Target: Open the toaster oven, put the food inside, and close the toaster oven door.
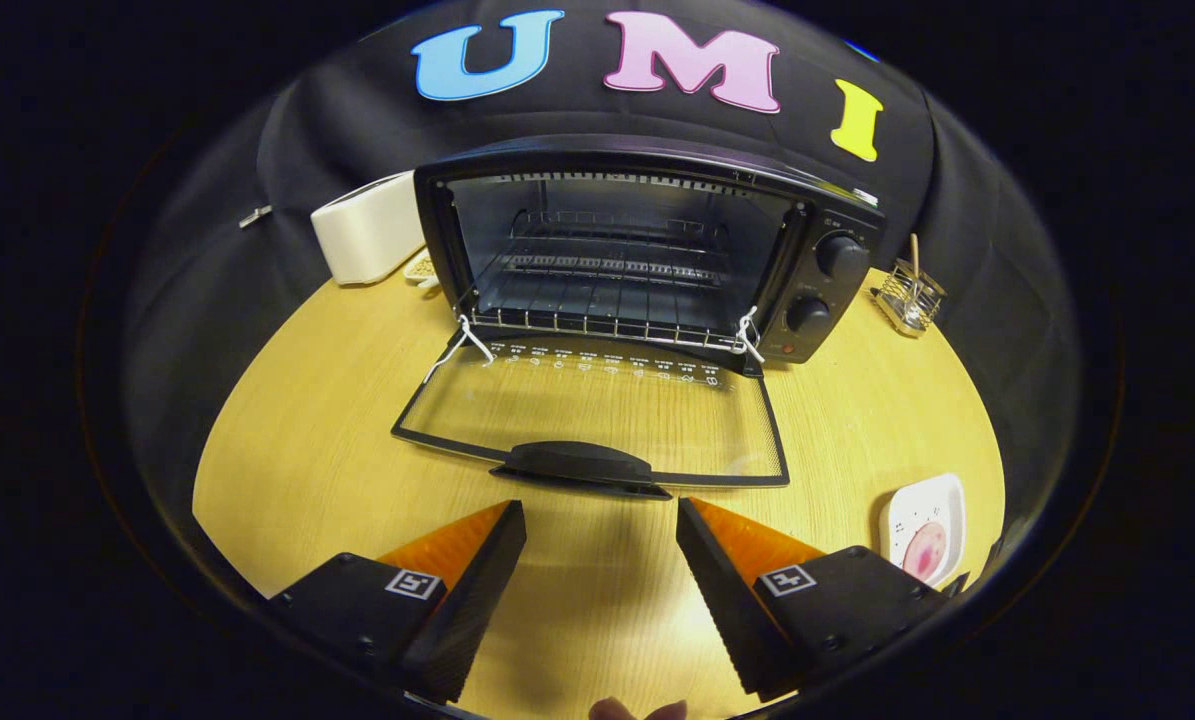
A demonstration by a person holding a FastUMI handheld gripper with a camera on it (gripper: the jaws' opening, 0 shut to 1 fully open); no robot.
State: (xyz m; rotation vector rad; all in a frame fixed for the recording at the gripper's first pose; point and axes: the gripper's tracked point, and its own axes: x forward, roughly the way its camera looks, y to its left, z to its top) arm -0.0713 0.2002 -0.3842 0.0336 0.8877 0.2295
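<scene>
— Where's the toaster oven (647,250) now?

— At the back of the wooden desk (317,440), up against the black cloth. It's a black box with two round knobs (825,285) stacked on its right side. Its glass door (597,415) is folded all the way down, lying flat toward us, with the dark handle (579,462) at the near edge. Inside I can see a wire rack (607,265), with nothing on it.

— And the gripper (601,540)?

— Spread wide with nothing between the fingers, hovering just short of the door handle.

— The food?

— A pinkish piece on a white plate (947,500), off to the right of the gripper. A white appliance (367,225) sits left of the oven, and a small wire holder (912,295) to its right.
</scene>
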